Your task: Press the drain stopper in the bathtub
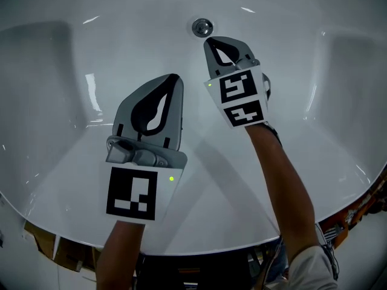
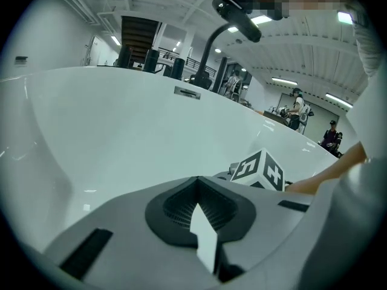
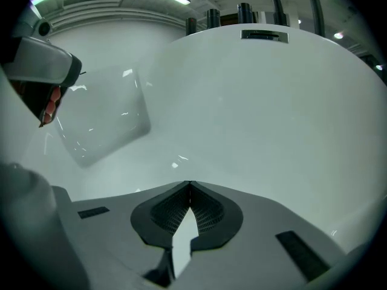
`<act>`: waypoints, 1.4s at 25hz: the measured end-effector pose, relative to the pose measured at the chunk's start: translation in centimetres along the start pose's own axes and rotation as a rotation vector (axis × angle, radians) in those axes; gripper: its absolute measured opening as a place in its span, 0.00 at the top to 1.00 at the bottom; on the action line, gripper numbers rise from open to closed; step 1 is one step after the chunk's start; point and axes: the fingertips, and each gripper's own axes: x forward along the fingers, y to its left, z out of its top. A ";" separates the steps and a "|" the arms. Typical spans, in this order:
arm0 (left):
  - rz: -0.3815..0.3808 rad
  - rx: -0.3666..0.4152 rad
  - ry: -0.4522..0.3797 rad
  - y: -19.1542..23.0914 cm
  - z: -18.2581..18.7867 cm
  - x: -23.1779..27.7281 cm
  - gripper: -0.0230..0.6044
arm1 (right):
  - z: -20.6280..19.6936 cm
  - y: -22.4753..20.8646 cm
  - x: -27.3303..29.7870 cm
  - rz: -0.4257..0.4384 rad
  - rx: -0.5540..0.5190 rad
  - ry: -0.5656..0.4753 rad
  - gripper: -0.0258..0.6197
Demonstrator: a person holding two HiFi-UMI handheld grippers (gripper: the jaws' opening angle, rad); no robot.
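Observation:
The round chrome drain stopper (image 1: 202, 26) sits in the white bathtub floor at the top middle of the head view. My right gripper (image 1: 208, 40) is shut with nothing in it, and its closed tip hovers just beside and below the stopper. Whether they touch I cannot tell. My left gripper (image 1: 177, 76) is also shut and empty, held lower and to the left, well away from the stopper. In the right gripper view the closed gripper (image 3: 189, 183) faces only the bare tub wall. The left gripper view shows its own closed gripper (image 2: 196, 179). The stopper is hidden in both gripper views.
The white bathtub (image 1: 72, 101) has moulded recesses at left and right (image 1: 357, 65). An overflow plate (image 3: 264, 35) sits high on the far wall (image 2: 187, 92). The tub's front rim (image 1: 242, 240) runs below my arms. People stand far behind (image 2: 297, 109).

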 end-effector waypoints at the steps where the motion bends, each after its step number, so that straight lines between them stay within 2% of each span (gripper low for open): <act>1: 0.001 -0.008 0.007 0.3 -0.2 0.7 0.95 | -0.2 -0.1 0.3 -0.001 0.002 0.002 0.93; 10: 0.011 -0.005 0.012 2.5 -1.2 4.4 0.95 | -1.9 -0.9 3.7 -0.014 -0.033 0.040 0.93; 18: -0.010 -0.022 0.016 2.4 -2.7 5.1 0.96 | -4.7 -2.4 8.9 -0.043 -0.065 0.122 0.93; 24: -0.015 -0.046 0.016 3.8 -3.9 5.2 0.95 | -7.0 -2.6 11.9 -0.048 -0.082 0.202 0.93; 35: -0.012 -0.065 0.033 5.2 -5.7 5.3 0.96 | -9.1 -3.7 15.6 -0.051 -0.096 0.262 0.93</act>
